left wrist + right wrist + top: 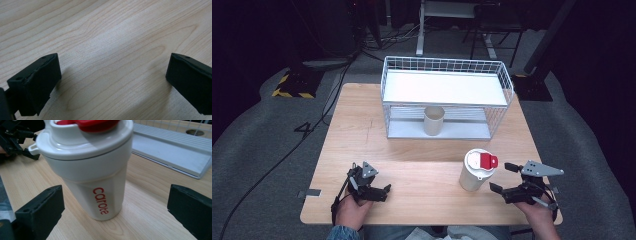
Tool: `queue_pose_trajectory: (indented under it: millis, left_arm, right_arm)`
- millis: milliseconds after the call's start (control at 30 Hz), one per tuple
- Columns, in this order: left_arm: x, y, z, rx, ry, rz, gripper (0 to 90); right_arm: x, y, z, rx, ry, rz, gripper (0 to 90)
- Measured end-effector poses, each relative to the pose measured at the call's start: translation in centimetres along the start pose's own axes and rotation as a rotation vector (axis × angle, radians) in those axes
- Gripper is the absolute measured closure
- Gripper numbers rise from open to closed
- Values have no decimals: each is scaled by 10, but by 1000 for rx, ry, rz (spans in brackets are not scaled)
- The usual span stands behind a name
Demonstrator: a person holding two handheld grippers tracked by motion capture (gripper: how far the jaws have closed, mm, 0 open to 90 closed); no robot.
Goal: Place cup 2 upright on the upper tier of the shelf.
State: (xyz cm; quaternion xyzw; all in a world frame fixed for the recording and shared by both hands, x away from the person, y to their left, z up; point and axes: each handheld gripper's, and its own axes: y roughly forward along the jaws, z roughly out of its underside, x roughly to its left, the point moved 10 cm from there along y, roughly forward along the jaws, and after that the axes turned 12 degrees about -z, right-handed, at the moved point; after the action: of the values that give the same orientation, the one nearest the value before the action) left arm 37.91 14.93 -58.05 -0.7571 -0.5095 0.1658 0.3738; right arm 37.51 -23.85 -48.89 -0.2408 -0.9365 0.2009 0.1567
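While upright, beige cup (434, 120) inside wire rack (507, 90)

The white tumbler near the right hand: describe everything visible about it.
The white tumbler stands upright on the wooden table, in front of the wire rack. It looks like glossy plastic, tapers downward, and carries red "carote" lettering. Its white lid has a red flip cap. The right hand-held gripper is open beside it, not touching.

A wire rack (447, 75) stands at the back of the surface (412, 170) — a cup (434, 121) inside its lower level, a tumbler (476, 170) standing in front, right of centre
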Motion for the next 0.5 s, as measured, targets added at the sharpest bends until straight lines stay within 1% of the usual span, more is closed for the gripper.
queue_pose_trajectory:
  millis: [33,100,233,267,333,367,467,500]
  left_arm:
    - [0,0,0,0,0,0,4]
    - [0,0,0,0,0,0,4]
    - [0,0,0,0,0,0,4]
    - [0,0,0,0,0,0,3]
    - [0,0,0,0,0,0,3]
    - [0,0,0,0,0,0,4]
    - [0,0,0,0,0,0,4]
    - [0,0,0,0,0,0,4]
  right_arm:
    - [0,0,0,0,0,0,12]
    - [4,6,-1,0,-12,-13,11]
    - [6,12,-3,-4,-20,-13,8]
    - [8,17,-3,-7,-20,-17,0]
    - [9,20,-4,-7,-23,-25,0]
    - [12,27,-3,-5,-30,-30,0]
    - [14,37,-3,-9,-33,-39,0]
    - [14,37,-3,-9,-33,-39,0]
